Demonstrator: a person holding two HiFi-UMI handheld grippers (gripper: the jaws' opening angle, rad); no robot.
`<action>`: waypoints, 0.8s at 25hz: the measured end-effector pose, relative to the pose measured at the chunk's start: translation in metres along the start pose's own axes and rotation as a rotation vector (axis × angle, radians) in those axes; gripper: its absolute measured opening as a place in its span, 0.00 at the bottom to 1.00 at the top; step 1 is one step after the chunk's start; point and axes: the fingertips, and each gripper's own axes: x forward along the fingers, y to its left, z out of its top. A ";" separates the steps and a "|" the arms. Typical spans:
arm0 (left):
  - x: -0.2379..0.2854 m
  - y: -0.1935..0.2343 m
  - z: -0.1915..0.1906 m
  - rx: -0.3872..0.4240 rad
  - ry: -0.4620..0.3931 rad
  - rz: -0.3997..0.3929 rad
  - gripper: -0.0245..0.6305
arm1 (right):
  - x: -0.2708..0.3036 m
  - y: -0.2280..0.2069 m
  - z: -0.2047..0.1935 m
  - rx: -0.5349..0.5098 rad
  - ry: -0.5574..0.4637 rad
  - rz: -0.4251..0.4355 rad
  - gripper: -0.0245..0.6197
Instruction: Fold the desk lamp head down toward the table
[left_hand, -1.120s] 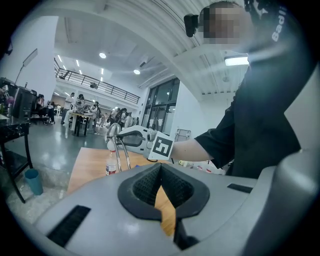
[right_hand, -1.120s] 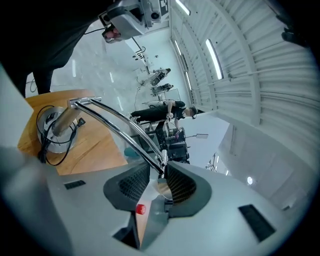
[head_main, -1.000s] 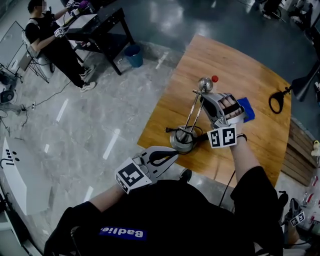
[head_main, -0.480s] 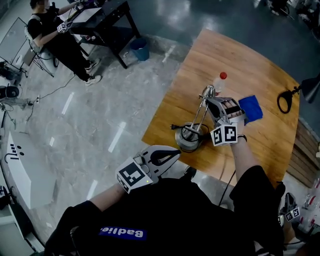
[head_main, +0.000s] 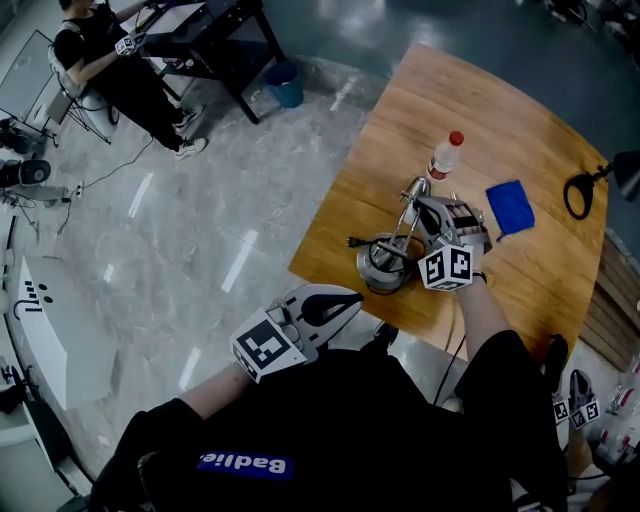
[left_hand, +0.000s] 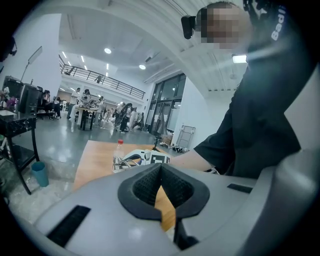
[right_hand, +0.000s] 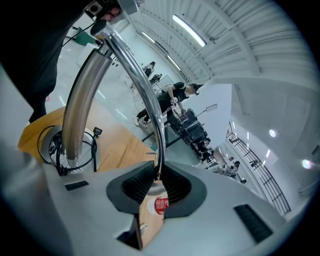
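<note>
Right gripper (right_hand: 159, 176) fingers (right_hand: 134, 186) closing on thin chrome rod (right_hand: 149, 100) of silver desk lamp (head_main: 395, 245), lamp's round base (head_main: 380, 270) just beside fingers on wooden tabletop (head_main: 500, 110), left gripper (left_hand: 160, 169) fingers pressed together, empty, off tabletop's near edge

Black short-sleeved shirt (head_main: 350, 430) (blue lettering (head_main: 245, 463) across front).

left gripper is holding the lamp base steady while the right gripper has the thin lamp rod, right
Not the left one. The head view shows the left gripper short of the table, away from the lamp base, its jaws together on nothing. The right gripper does have the thin lamp rod between its closing jaws.
</note>
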 end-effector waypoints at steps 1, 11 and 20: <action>-0.002 0.000 0.002 -0.004 -0.004 0.004 0.05 | 0.001 0.003 0.000 0.017 0.001 0.004 0.11; -0.013 -0.002 0.000 -0.007 -0.014 0.016 0.05 | 0.004 0.027 -0.001 0.116 0.006 0.033 0.12; -0.022 -0.004 0.004 0.005 -0.043 0.024 0.05 | 0.002 0.041 -0.004 0.015 0.056 0.129 0.33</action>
